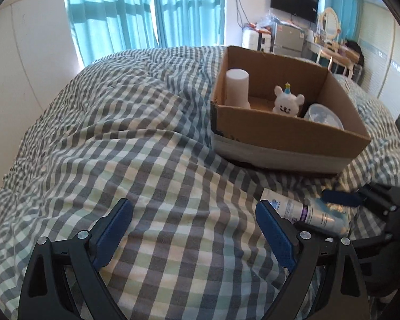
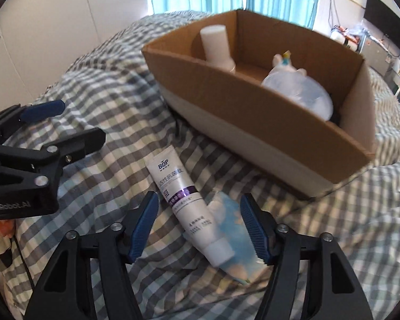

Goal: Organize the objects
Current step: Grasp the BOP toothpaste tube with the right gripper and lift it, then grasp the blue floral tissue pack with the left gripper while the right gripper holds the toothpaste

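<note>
A cardboard box [image 1: 293, 133] [image 2: 226, 101] stands on the checked bedspread. In it are a white cylinder [image 1: 237, 86] [image 2: 217, 44], a white plush toy [image 1: 286, 102] [image 2: 285, 61] and a clear plastic bowl [image 1: 324, 116] [image 2: 301, 90]. A white toothpaste tube [image 2: 185, 200] [image 1: 301, 208] lies on the bed in front of the box, on a blue and white packet [image 2: 234, 229]. My right gripper [image 2: 200, 226] is open, its jaws on either side of the tube, low over it. My left gripper [image 1: 194, 229] is open and empty over bare bedspread, left of the tube.
The checked bedspread [image 1: 120, 133] is rumpled and soft. Turquoise curtains [image 1: 136, 10] hang behind the bed. A fridge, a dresser with a mirror and a wall screen [image 1: 294, 1] stand at the far right. The left gripper's body [image 2: 26, 157] shows left of the tube.
</note>
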A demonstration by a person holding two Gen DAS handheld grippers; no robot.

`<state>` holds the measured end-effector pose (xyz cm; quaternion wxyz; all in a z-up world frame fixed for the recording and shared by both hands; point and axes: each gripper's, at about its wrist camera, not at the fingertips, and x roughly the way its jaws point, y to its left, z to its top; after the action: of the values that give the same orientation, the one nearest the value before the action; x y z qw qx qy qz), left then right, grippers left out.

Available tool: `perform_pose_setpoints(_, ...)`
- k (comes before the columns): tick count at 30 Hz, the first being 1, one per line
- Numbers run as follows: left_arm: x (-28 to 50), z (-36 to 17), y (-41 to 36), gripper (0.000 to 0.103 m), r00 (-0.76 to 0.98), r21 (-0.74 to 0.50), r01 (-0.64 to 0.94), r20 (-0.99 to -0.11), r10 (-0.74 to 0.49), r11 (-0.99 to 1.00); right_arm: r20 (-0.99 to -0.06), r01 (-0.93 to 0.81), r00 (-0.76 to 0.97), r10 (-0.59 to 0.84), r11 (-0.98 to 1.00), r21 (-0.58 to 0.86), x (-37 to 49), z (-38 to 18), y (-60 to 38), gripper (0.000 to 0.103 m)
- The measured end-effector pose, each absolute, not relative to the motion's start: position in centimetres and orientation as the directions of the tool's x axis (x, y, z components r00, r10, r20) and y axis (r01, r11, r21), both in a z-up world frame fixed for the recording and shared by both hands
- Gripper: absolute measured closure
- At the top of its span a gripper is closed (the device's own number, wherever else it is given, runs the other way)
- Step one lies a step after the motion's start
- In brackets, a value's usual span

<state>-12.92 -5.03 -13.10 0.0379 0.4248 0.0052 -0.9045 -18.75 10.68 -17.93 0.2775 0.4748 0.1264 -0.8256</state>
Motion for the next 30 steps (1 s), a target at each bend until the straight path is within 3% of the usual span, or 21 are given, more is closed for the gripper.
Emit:
perform_pose_setpoints(2, -13.0, -13.1, -5.4, 0.007, -0.638, 0.003, 0.084, -0.768, -0.056, -0.996, -0.856, 0.584, -0.389, -0.341, -0.809, 0.057, -18.9, -18.0, 10.3, 0.045)
perform_pose_setpoints(11, -12.8, -13.0, -5.7, 0.007, -0.644, -0.011, 0.095, -0.763, -0.053, -0.995, -0.849, 0.594, -0.422, -0.317, -0.804, 0.004, -17.5, -17.7, 10.3, 0.077)
perform_pose_setpoints(17, -12.6, -12.5, -4.6, 0.007, -0.642, 0.031, 0.092, -0.762, -0.083, -0.995, -0.796, 0.532, -0.500, -0.340, -0.846, 0.027, -15.7, -13.9, 13.9, 0.077)
perform_pose_setpoints(22, -12.7, -12.2, -1.6, 0.007, -0.643, 0.037, 0.017, -0.765, -0.039, -0.999, -0.795, 0.479, -0.516, -0.319, -0.877, 0.041, -14.4, -12.3, 17.5, 0.077)
perform_pose_setpoints(30, -13.5, -14.2, 4.9, 0.007, -0.612, 0.067, -0.114, -0.791, 0.017, -0.991, -0.795, 0.363, -0.571, -0.205, -0.932, -0.021, -14.2, -11.8, 21.3, 0.077)
